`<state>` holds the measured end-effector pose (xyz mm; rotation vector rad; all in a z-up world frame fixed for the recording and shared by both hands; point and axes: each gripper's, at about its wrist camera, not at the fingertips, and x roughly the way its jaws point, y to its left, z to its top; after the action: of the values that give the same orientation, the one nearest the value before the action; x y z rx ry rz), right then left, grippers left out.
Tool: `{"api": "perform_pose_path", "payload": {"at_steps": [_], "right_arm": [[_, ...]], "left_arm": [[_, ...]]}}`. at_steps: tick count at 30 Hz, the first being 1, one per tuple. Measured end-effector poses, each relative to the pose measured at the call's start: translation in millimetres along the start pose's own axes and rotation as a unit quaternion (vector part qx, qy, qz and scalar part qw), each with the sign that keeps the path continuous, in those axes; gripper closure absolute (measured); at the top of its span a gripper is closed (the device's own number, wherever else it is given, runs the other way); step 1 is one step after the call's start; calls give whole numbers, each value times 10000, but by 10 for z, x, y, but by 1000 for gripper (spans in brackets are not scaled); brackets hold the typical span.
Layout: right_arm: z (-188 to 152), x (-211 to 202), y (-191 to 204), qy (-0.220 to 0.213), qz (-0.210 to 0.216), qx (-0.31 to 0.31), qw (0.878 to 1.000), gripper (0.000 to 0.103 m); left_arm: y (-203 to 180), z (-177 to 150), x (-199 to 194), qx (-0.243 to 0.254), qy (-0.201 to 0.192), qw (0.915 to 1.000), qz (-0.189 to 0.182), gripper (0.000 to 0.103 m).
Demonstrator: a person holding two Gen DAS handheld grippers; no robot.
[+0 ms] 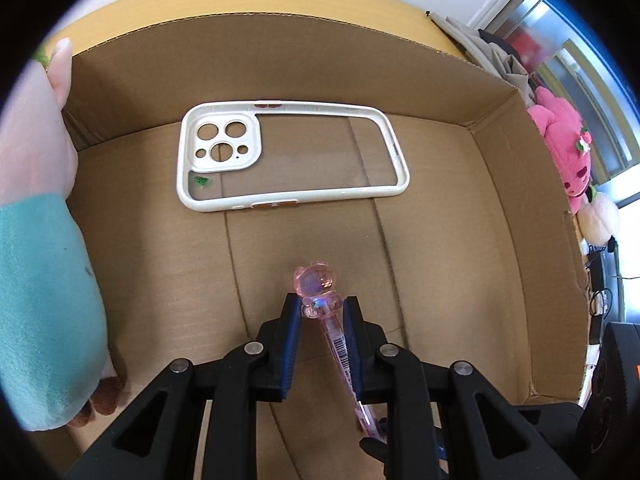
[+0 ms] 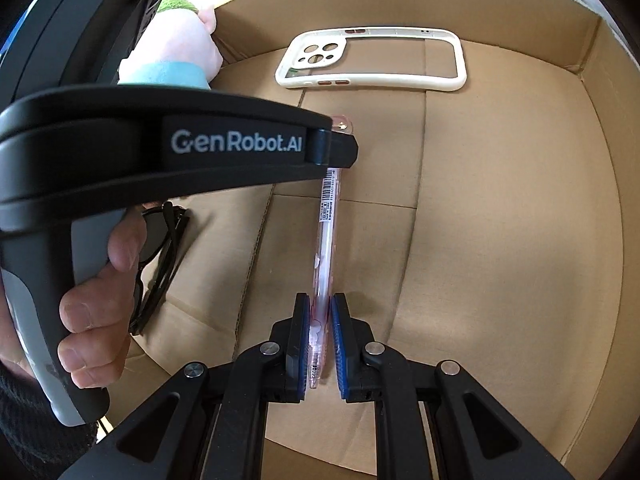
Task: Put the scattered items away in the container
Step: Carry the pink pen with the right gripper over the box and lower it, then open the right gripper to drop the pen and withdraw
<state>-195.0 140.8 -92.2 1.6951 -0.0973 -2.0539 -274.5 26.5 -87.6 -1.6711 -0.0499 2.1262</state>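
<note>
Both hand-held grippers pinch one pink pen (image 2: 325, 240) over the floor of a cardboard box (image 2: 500, 200). The right hand-held gripper (image 2: 320, 340) is nearly pressed together, its blue pads clamped on the pen's tip end. The left hand-held gripper (image 1: 320, 312) stands slightly wider, its pads squeezing the pen just below its pink cat-shaped cap. Beyond both grippers, near the far wall, a white phone case (image 1: 292, 156) lies flat inside the box. Black sunglasses (image 2: 160, 264) lie left of the right gripper, beside a plush toy (image 1: 44, 280).
</note>
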Motion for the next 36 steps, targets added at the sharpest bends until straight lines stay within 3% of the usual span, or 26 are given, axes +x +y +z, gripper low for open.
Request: {"api": "perform_pose_path", "payload": {"at_steps": [2,4,6,7,8,10,12,15,17,21,31,36], "right_arm": [[-13,-26,-14,-35,12,30,10000,90],[-37,-86,-34,-137,3,60,9999,79],[-86,-200,-46,-299,-46,101,9995,31],[-125,-290,-36,-447,-59,77,9990,23],[-168,-385,-20,-609,-49,31,9981,17],[-295,-619,29,-962,-67,-78,9953,14],[-448,-834,84,-1340,-167,-140,9907,6],[-773,-1081,271,-1846,-525,-359,9808,5],[-909,-1212,296,-2015,-672,-474,9760,4],[-1139,-1328,405,-2254,-980,-554,9677,4],[-1683,-1542,637,-2677,-1401,-820,9497,4],[-1893,-1581,622,-2754,-1387,-793,9480,4]], "left_arm": [[26,-20,-53,-102,-115,9998,-136,82],[20,-48,-164,-90,-288,9994,-168,80],[-10,-97,-355,-29,-556,9983,-168,73],[-23,-149,-486,-1,-741,9971,-171,66],[-35,-215,-635,27,-958,9953,-132,62],[-73,-371,-910,55,-1399,9901,48,45],[-103,-598,-1201,34,-1861,9824,163,40],[-150,-872,-1519,-92,-2381,9709,221,31],[-164,-1147,-1710,-138,-2712,9611,506,25],[-272,-1602,-1898,31,-3034,9467,1080,25],[-450,-2359,-2063,-7,-3276,9364,1262,25],[-529,-2566,-2044,9,-3257,9366,1292,25]]}}
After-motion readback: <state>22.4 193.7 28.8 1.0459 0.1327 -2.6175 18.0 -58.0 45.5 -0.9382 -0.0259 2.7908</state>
